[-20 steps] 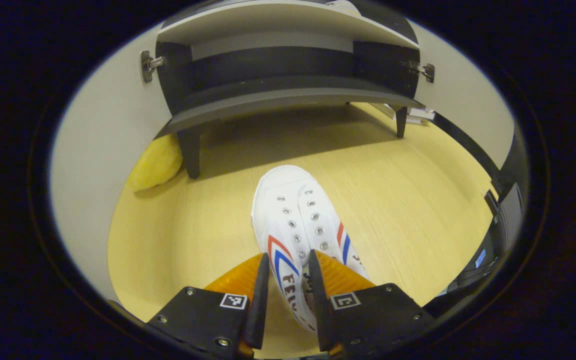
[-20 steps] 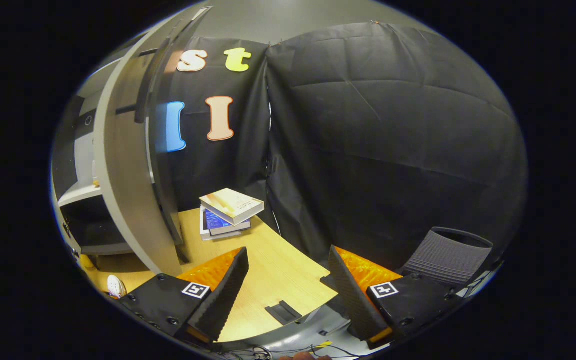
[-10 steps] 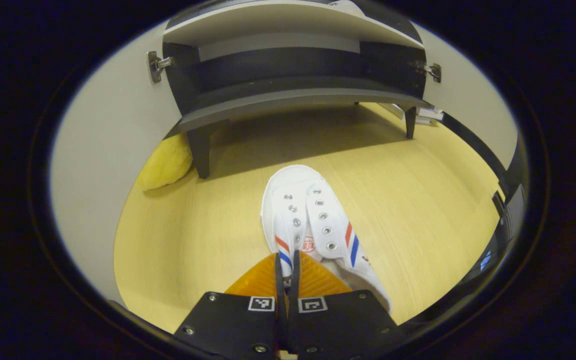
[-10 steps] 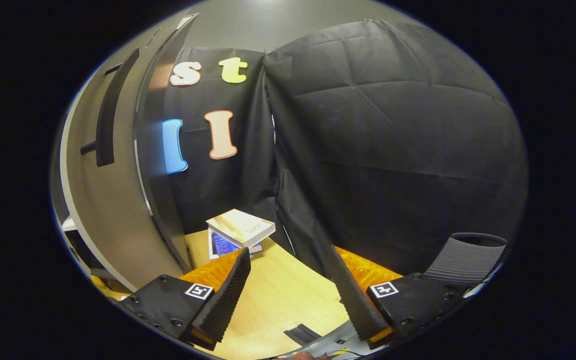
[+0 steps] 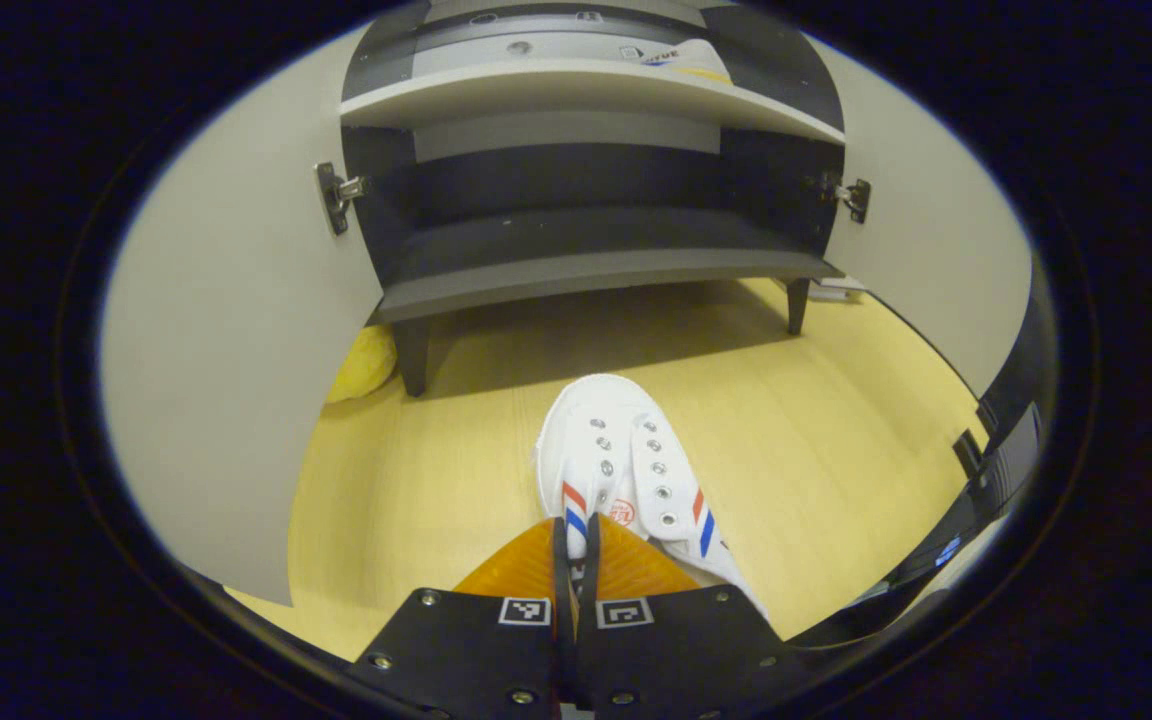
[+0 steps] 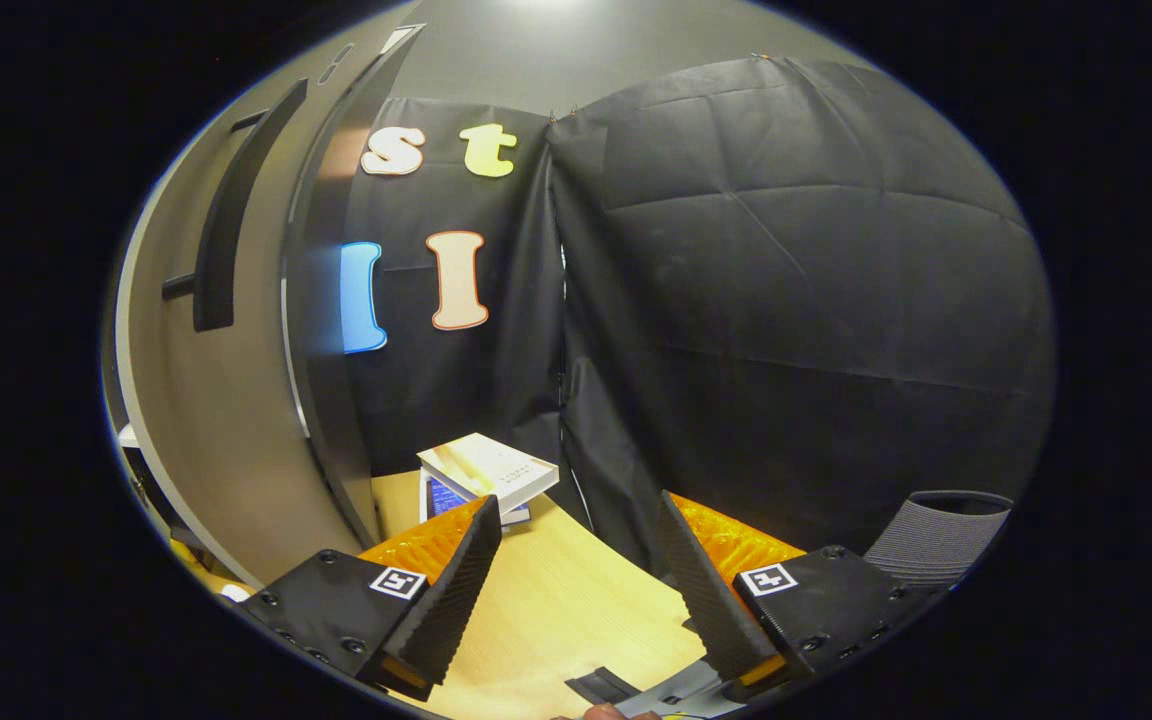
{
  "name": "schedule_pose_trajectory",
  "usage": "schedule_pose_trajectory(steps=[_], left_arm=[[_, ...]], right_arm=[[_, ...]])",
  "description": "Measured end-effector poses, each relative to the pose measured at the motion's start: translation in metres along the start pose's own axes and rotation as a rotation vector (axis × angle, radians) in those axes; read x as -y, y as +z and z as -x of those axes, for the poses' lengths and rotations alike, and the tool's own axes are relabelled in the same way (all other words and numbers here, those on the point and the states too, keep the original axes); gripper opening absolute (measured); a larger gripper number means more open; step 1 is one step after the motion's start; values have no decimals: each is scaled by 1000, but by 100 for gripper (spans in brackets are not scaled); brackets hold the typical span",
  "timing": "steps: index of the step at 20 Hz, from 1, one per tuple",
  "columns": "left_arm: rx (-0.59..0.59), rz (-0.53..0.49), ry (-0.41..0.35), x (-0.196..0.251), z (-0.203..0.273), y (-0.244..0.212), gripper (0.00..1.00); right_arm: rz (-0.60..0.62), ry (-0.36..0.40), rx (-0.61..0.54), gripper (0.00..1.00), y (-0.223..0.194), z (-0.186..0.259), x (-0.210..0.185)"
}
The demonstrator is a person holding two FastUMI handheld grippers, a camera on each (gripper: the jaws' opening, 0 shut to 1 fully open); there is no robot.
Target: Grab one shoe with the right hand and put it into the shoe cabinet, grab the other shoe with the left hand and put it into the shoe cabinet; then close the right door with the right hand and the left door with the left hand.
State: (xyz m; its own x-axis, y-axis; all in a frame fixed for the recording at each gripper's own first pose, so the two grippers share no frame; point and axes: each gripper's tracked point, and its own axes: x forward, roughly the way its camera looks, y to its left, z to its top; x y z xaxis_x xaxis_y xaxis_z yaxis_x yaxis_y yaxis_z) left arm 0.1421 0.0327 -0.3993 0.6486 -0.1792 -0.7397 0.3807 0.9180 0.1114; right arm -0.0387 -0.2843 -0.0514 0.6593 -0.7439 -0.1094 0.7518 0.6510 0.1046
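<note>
Pale wood counter, booth setting. Left gripper: fingers clamped together on the near edge of a white canvas shoe, toe toward the open shoe cabinet. Second shoe on the upper shelf. Right gripper: fingers apart, empty, beside the right door; stacked books beyond.

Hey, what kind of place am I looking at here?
Probably a staged booth, not a home: black cloth walls, an open shoe cabinet on a wood-look floor, stacked books.
</note>
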Motion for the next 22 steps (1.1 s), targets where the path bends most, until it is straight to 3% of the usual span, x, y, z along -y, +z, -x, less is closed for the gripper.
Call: schedule_pose_trajectory(steps=[1, 2, 5, 6, 7, 8, 9, 14, 15, 17, 22], left_arm=[[14, 21, -8, 1, -2, 0, 2], [30, 45, -19, 0, 1, 2, 2], [97, 97, -32, -1, 0, -1, 2], [119, 96, -32, -1, -1, 0, 1], [142, 90, -36, 0, -2, -1, 1], [163, 84, -49, 1, -3, -1, 1], [184, 85, -61, 0, -4, -1, 2], [290, 60, -105, 1, -7, -1, 1], [320, 43, -112, 0, -7, 0, 0], [359, 1, -101, -1, -6, 1, 0], [454, -11, -83, 0, 1, 8, 1]], right_arm=[[-4, -5, 1, 93, 1, -1, 1], [-9, -8, 3, 98, 2, -1, 2], [-12, -18, 3, 98, 2, -2, 5], [-14, -20, 3, 93, 2, -2, 5], [-15, -19, 1, 98, 0, -1, 4], [-16, -19, -3, 93, -3, -1, 4], [-16, -18, -8, 98, -6, -1, 4], [-16, -17, -16, 98, -8, -3, 2], [-18, -18, -13, 93, -8, -5, 2], [-34, -22, -9, 98, -6, -7, 4], [-41, -49, 4, 98, -4, -10, 16]])
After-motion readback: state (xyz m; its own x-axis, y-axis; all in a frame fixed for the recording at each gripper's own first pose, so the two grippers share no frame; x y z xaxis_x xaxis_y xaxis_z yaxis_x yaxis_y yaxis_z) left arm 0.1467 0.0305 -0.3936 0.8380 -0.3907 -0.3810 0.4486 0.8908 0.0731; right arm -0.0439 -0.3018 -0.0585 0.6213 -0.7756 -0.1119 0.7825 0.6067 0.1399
